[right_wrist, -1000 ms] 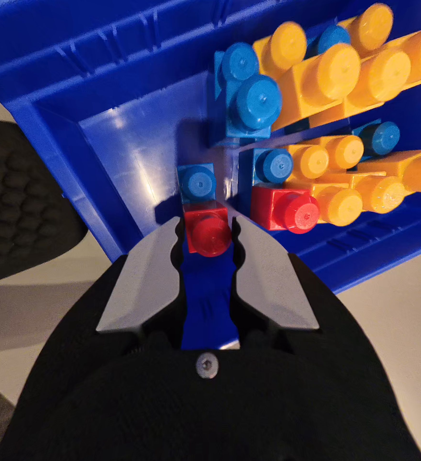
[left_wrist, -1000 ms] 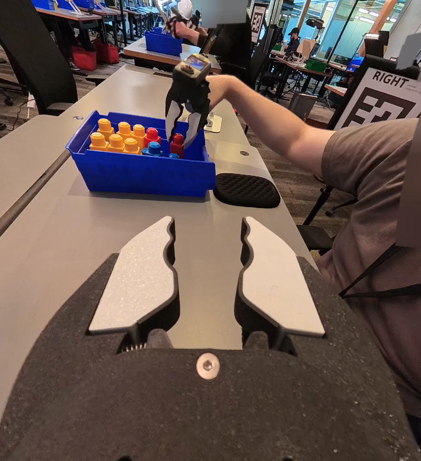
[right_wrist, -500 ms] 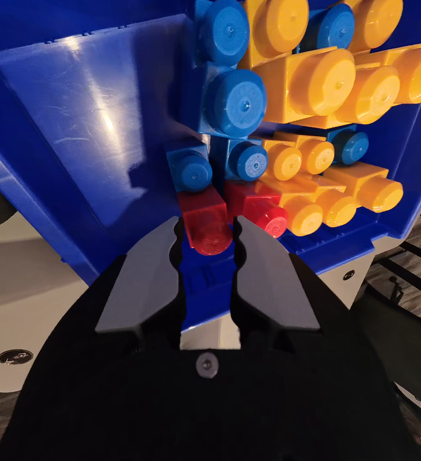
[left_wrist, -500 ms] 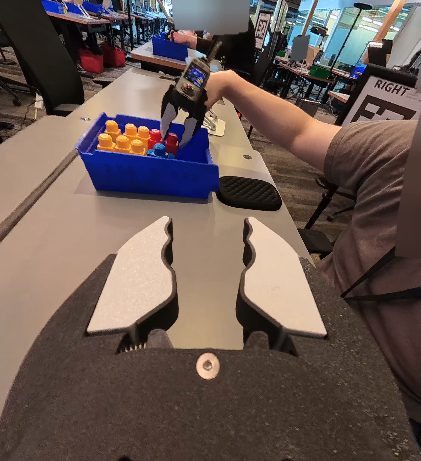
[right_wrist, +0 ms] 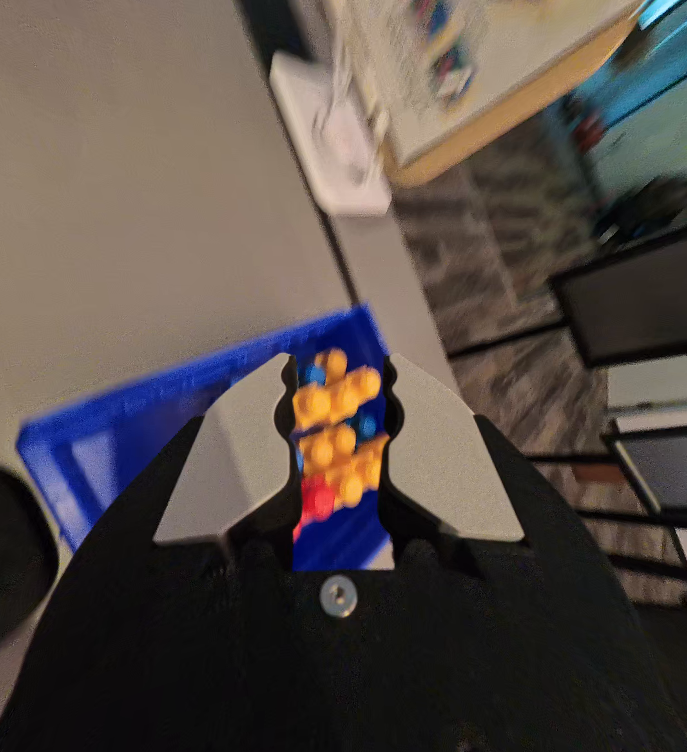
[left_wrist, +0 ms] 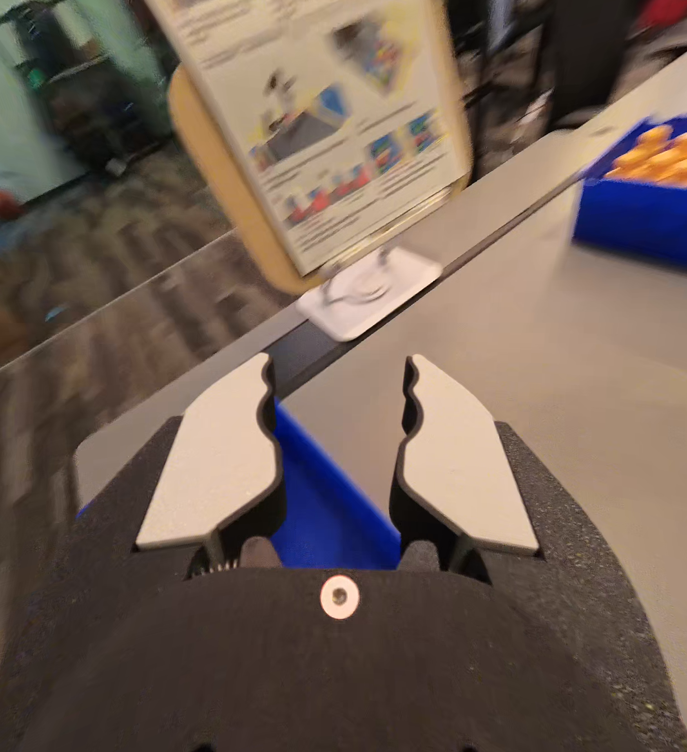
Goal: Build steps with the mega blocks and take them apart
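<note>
Above the worktop point(left_wrist: 537, 386), both views have swung hard and blurred; no block picked yet.
Right gripper point(right_wrist: 337, 358) has pulled back and up from the blue bin point(right_wrist: 130, 411); half a second ago its fingers straddled the red block point(right_wrist: 317, 500), now that block lies down in the bin with the orange blocks point(right_wrist: 333, 407), seen through the gap at 6 o'clock; fingers apart, nothing between them; likely a failed or abandoned pick, so the building is not started. Left gripper point(left_wrist: 337, 358) has turned to face the instruction card point(left_wrist: 333, 122) on its white stand point(left_wrist: 374, 301) at 12 o'clock; bin now at 2 o'clock; fingers apart and empty; a blue piece point(left_wrist: 325, 508) shows below them, cannot tell what.
</note>
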The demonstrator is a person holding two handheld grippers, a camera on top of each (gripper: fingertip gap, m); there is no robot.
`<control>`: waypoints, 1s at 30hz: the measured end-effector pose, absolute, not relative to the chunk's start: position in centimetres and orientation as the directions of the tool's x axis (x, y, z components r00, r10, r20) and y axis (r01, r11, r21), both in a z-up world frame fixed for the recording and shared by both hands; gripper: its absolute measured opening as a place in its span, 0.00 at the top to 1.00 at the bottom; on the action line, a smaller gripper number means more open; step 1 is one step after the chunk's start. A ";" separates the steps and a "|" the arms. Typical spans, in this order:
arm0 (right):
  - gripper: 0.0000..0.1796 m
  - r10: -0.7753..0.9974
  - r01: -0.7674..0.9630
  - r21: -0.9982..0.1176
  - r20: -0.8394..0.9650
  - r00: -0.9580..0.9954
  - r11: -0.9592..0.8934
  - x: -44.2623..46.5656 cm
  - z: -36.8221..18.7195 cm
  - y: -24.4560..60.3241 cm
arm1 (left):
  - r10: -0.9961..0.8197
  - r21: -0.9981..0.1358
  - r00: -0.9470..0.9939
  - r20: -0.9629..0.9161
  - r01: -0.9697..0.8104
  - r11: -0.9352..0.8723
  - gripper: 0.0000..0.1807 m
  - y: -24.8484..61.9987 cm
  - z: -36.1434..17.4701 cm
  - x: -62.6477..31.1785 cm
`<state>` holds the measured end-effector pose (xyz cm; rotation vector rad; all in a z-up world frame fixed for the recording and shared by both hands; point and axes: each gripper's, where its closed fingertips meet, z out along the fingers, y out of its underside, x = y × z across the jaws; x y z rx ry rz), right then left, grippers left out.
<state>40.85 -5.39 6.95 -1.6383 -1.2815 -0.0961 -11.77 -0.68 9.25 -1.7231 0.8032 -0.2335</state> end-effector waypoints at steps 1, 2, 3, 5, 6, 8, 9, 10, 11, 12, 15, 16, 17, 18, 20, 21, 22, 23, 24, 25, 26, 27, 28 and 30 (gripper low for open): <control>0.77 0.666 0.693 -0.710 0.578 0.472 0.127 39.4 8.7 -5.5 | -0.573 -0.905 0.782 -0.246 -0.397 -0.152 0.67 -0.4 8.7 -13.7; 0.77 0.663 0.612 -0.771 0.552 0.506 0.174 38.0 10.3 -5.7 | -0.529 -0.897 0.814 -0.239 -0.393 -0.200 0.67 0.0 8.1 -15.6; 0.77 0.674 0.526 -0.823 0.515 0.530 0.214 36.6 11.8 -5.9 | -0.491 -0.889 0.839 -0.235 -0.389 -0.240 0.68 0.3 7.4 -17.1; 0.77 0.718 0.368 -0.893 0.433 0.545 0.260 34.3 14.2 -6.4 | -0.421 -0.876 0.878 -0.228 -0.374 -0.305 0.69 1.3 6.0 -19.8; 0.77 0.740 0.305 -0.914 0.397 0.543 0.266 33.4 15.0 -6.5 | -0.391 -0.865 0.894 -0.218 -0.362 -0.346 0.70 1.9 4.9 -21.0; 0.77 0.761 0.224 -0.941 0.337 0.554 0.254 31.9 16.0 -6.0 | -0.324 -0.837 0.931 -0.167 -0.308 -0.452 0.70 3.2 2.4 -23.0; 0.77 0.764 0.204 -0.947 0.320 0.560 0.247 31.3 16.2 -5.7 | -0.279 -0.820 0.951 -0.131 -0.262 -0.508 0.70 4.0 1.0 -23.9; 0.77 0.769 0.196 -0.951 0.308 0.561 0.238 30.6 16.2 -5.3 | -0.221 -0.802 0.970 -0.099 -0.209 -0.560 0.70 4.7 -0.3 -24.8; 0.77 0.774 0.198 -0.954 0.297 0.560 0.223 30.0 15.9 -5.0 | -0.161 -0.786 0.984 -0.071 -0.155 -0.599 0.70 5.4 -1.5 -25.6; 0.77 0.779 0.203 -0.957 0.288 0.556 0.209 29.4 15.5 -4.7 | -0.094 -0.770 0.994 -0.048 -0.097 -0.630 0.69 5.9 -2.5 -26.3; 0.77 0.815 0.211 -0.960 0.268 0.513 0.183 27.3 13.7 -4.6 | 0.023 -0.720 0.999 -0.036 -0.010 -0.694 0.63 6.9 -5.2 -27.6; 0.77 0.831 0.232 -0.958 0.263 0.491 0.166 26.7 12.8 -4.6 | 0.055 -0.707 0.997 -0.055 0.000 -0.708 0.61 7.1 -5.9 -28.0; 0.77 0.838 0.264 -0.953 0.261 0.479 0.146 26.4 11.9 -4.4 | 0.079 -0.692 0.994 -0.073 0.007 -0.722 0.58 7.2 -6.5 -28.4; 0.77 0.836 0.300 -0.945 0.268 0.478 0.131 26.3 11.0 -4.2 | 0.102 -0.677 0.991 -0.082 0.020 -0.736 0.55 7.2 -7.1 -28.6; 0.76 0.828 0.359 -0.925 0.295 0.477 0.123 26.3 9.8 -3.7 | 0.108 -0.649 0.992 -0.058 0.045 -0.759 0.51 7.5 -8.2 -28.1; 0.76 0.826 0.374 -0.919 0.302 0.475 0.122 26.3 9.5 -3.6 | 0.109 -0.643 0.993 -0.045 0.055 -0.764 0.51 7.6 -8.5 -27.8; 0.76 0.827 0.378 -0.918 0.302 0.475 0.118 26.3 9.3 -3.4 | 0.117 -0.639 0.992 -0.048 0.059 -0.767 0.50 7.8 -8.9 -27.7; 0.76 0.828 0.376 -0.919 0.297 0.475 0.114 26.3 9.2 -3.4 | 0.125 -0.637 0.990 -0.064 0.056 -0.769 0.50 8.0 -9.2 -27.8; 0.76 0.830 0.372 -0.922 0.292 0.475 0.112 26.4 9.2 -3.3 | 0.133 -0.636 0.987 -0.089 0.047 -0.770 0.50 8.1 -9.5 -27.9; 0.76 0.833 0.366 -0.924 0.287 0.473 0.110 26.5 9.2 -3.3 | 0.133 -0.623 0.985 -0.107 0.038 -0.781 0.51 8.2 -9.9 -28.0; 0.76 0.835 0.363 -0.926 0.281 0.473 0.107 26.6 9.1 -3.3 | 0.137 -0.604 0.983 -0.119 0.038 -0.796 0.50 8.1 -10.4 -28.0; 0.76 0.837 0.360 -0.927 0.275 0.473 0.101 26.8 9.0 -3.2 | 0.149 -0.589 0.979 -0.137 0.041 -0.807 0.47 8.0 -10.8 -28.3; 0.76 0.837 0.359 -0.929 0.269 0.477 0.094 27.1 8.9 -3.2 | 0.161 -0.579 0.974 -0.160 0.040 -0.814 0.47 7.9 -11.1 -28.7; 0.76 0.831 0.355 -0.931 0.264 0.489 0.087 27.6 8.9 -2.9 | 0.183 -0.572 0.964 -0.192 0.042 -0.819 0.45 7.9 -11.6 -29.3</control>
